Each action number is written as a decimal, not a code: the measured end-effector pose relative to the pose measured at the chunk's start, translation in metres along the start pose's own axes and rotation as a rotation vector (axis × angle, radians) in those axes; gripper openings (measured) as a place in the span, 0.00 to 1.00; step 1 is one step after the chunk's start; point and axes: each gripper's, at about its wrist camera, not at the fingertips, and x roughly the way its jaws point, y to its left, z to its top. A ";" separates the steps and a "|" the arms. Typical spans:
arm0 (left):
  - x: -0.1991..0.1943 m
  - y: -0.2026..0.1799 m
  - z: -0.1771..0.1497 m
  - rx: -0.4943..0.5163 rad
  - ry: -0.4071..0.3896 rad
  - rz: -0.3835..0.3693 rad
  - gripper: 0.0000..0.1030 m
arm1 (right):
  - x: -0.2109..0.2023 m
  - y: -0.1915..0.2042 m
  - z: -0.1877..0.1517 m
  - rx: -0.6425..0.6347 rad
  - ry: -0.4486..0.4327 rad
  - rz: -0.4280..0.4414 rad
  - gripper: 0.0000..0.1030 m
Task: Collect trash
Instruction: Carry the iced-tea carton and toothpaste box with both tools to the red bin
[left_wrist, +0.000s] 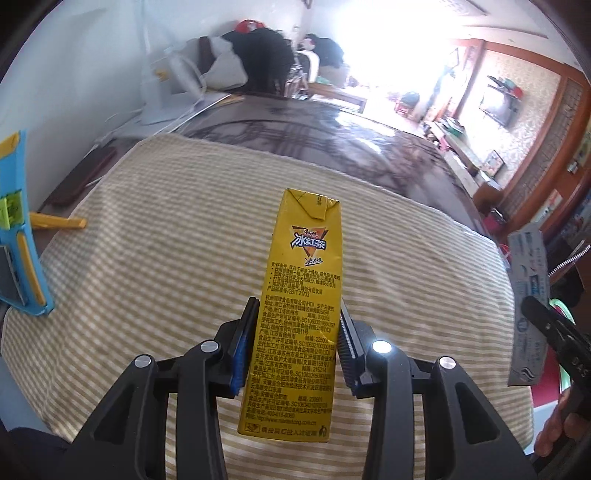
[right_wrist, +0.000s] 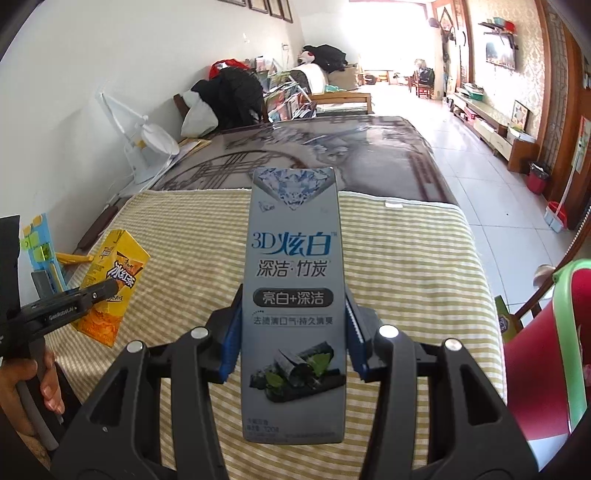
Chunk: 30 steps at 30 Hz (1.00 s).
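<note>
A yellow iced-tea carton (left_wrist: 295, 310) is pinched lengthwise between the pads of the left gripper (left_wrist: 297, 321) and is held clear above a cloth (left_wrist: 166, 229) striped in yellow and white. A grey toothpaste box (right_wrist: 294, 295) is clamped in the same way by the right gripper (right_wrist: 293, 317), its printed face turned up toward the camera. In the right wrist view the carton is seen tilted at the left, above the cloth's edge.

The cloth is spread over the near part of a long table (right_wrist: 388, 147), whose glossy dark top is printed with a lattice pattern and is lit by glare from the bright far end of the room. A blue and yellow toy (left_wrist: 18, 229) is stood at the cloth's left edge, and a white desk lamp (right_wrist: 147, 144) is placed by the white wall. Dark clothes are piled on a wooden bench (right_wrist: 343, 98) beyond the table. A pale tiled floor (right_wrist: 480, 177) and a low cabinet are seen along the patterned right wall, and a red chair with a green rim (right_wrist: 554, 350) is near the table's right side.
</note>
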 end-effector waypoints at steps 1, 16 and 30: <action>-0.002 -0.006 -0.001 0.009 -0.002 -0.008 0.36 | -0.002 -0.003 0.000 0.005 -0.004 0.000 0.45; -0.016 -0.089 -0.009 0.124 -0.012 -0.101 0.36 | -0.035 -0.041 0.001 0.076 -0.085 -0.037 0.45; -0.028 -0.214 -0.012 0.272 -0.029 -0.314 0.36 | -0.095 -0.171 -0.012 0.358 -0.180 -0.227 0.45</action>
